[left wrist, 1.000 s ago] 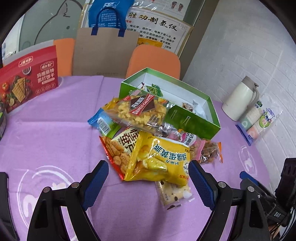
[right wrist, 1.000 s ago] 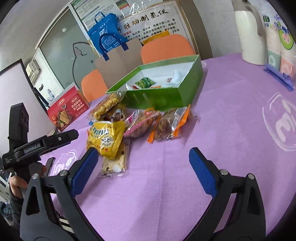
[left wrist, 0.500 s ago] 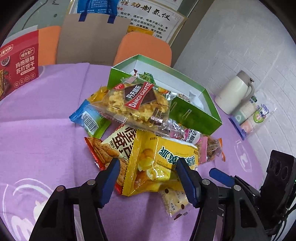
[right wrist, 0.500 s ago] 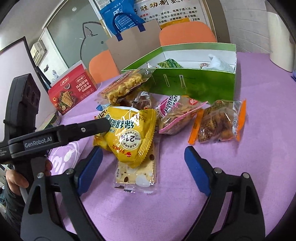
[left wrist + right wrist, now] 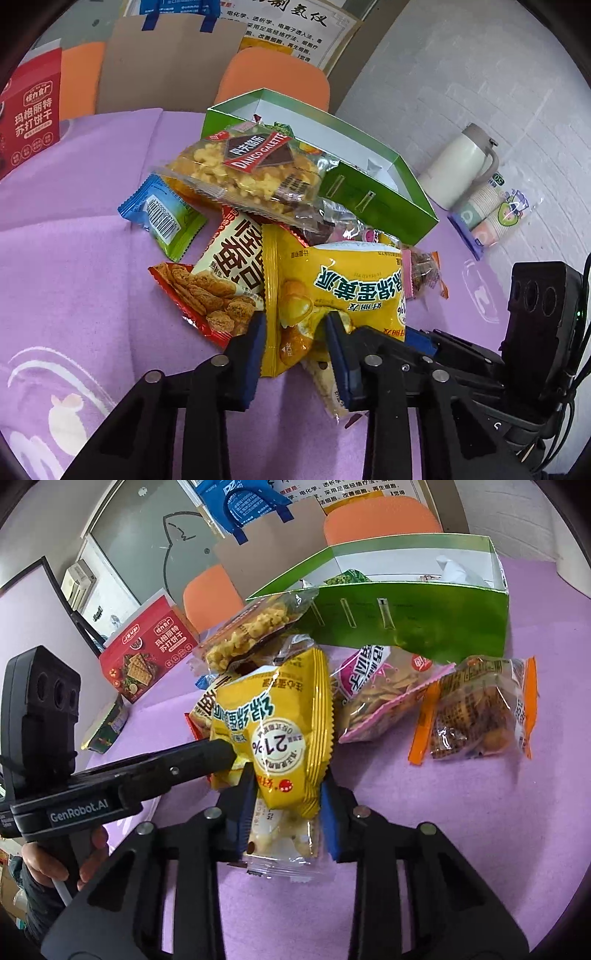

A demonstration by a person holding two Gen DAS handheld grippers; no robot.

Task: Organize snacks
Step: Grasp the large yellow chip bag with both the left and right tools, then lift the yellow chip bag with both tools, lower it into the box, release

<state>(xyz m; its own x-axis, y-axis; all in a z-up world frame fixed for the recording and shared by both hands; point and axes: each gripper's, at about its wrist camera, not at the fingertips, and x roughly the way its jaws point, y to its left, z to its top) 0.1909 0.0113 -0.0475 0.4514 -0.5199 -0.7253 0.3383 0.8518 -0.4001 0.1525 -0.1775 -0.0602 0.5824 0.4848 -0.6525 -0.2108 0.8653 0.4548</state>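
Note:
A yellow snack bag [image 5: 343, 288] [image 5: 280, 716] tops a pile of snack packets in front of an open green box [image 5: 369, 192] [image 5: 406, 616]. My left gripper [image 5: 295, 343] is shut on the bag's near corner, and its fingertip [image 5: 221, 751] also shows in the right wrist view. My right gripper [image 5: 286, 812] has closed around a clear biscuit packet [image 5: 280, 842] [image 5: 328, 387] lying under the yellow bag. Its pads touch the packet's sides, with the bag's lower end hanging between them.
The pile also holds a Danco Galette bag [image 5: 251, 166], a red biscuit bag [image 5: 218, 280], a blue-green packet [image 5: 162, 218], a pink bag [image 5: 376, 694] and an orange-edged bag [image 5: 476, 712]. A flask [image 5: 461, 162] and paper cups [image 5: 491, 214] stand right; a red box [image 5: 147, 657] stands left.
Both grippers have moved forward into the pile and narrowed from wide open. The left has closed on the yellow bag, which now stands tilted up; the right has closed around the clear packet.

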